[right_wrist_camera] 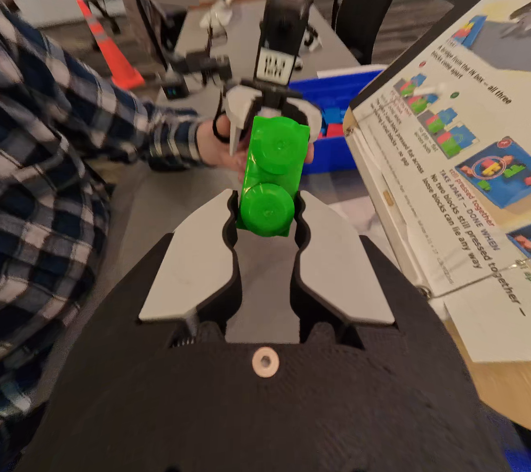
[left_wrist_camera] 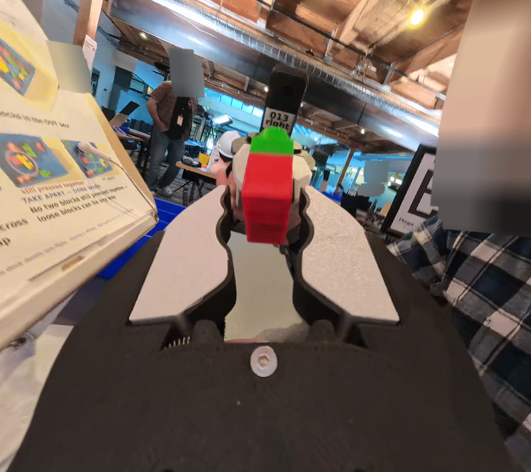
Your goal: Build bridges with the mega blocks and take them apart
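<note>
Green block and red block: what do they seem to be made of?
Green block: likely moulded hard plastic, glossy; light glints on its round studs. Red block: apparently the same plastic, smooth with crisp edges, though blur hides its sheen.

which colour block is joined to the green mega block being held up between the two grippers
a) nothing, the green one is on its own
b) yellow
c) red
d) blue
c: in the left wrist view a red block sits flush against the green block, the pair reaching back between that gripper's fingers; the right wrist view shows only the green studded face.
</note>
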`<state>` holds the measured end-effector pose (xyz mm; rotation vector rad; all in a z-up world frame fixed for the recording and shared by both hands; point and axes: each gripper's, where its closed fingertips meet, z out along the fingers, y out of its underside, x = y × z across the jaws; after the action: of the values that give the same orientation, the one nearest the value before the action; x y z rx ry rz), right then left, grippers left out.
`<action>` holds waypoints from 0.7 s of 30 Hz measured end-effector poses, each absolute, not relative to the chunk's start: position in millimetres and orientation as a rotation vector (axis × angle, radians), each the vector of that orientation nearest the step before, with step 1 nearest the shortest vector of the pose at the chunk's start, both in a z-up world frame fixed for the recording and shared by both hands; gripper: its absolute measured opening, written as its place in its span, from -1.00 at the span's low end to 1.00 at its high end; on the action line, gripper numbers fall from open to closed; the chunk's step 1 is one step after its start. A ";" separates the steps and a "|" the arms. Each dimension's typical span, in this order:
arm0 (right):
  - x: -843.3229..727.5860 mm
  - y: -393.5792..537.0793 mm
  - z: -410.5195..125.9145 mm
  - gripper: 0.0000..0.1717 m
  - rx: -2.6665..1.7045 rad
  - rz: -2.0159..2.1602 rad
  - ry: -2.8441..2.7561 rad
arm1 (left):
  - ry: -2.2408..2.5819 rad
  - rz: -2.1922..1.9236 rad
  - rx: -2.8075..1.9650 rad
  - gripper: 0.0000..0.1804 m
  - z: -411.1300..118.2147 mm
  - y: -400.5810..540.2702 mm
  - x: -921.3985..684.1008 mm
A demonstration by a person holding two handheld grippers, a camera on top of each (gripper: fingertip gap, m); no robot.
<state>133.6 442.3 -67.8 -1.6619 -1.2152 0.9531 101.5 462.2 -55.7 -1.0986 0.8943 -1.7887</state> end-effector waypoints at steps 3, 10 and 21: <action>133.3 434.8 -79.1 -0.56 -1.712 0.912 -1.295 | 1.070 -1.717 -1.122 -0.46 -61.0 450.7 106.1; 126.6 448.6 -78.3 -0.39 -1.678 0.738 -1.273 | 1.136 -1.610 -1.186 -0.60 -72.1 445.4 116.3; 103.0 496.3 -56.2 0.50 -1.320 -0.620 -1.226 | 0.635 -1.654 -1.217 -0.60 -41.6 473.7 99.9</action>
<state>103.0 496.3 -56.2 -1.3205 -1.2258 -0.6201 99.9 473.7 -41.6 -1.2170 0.6346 -1.6541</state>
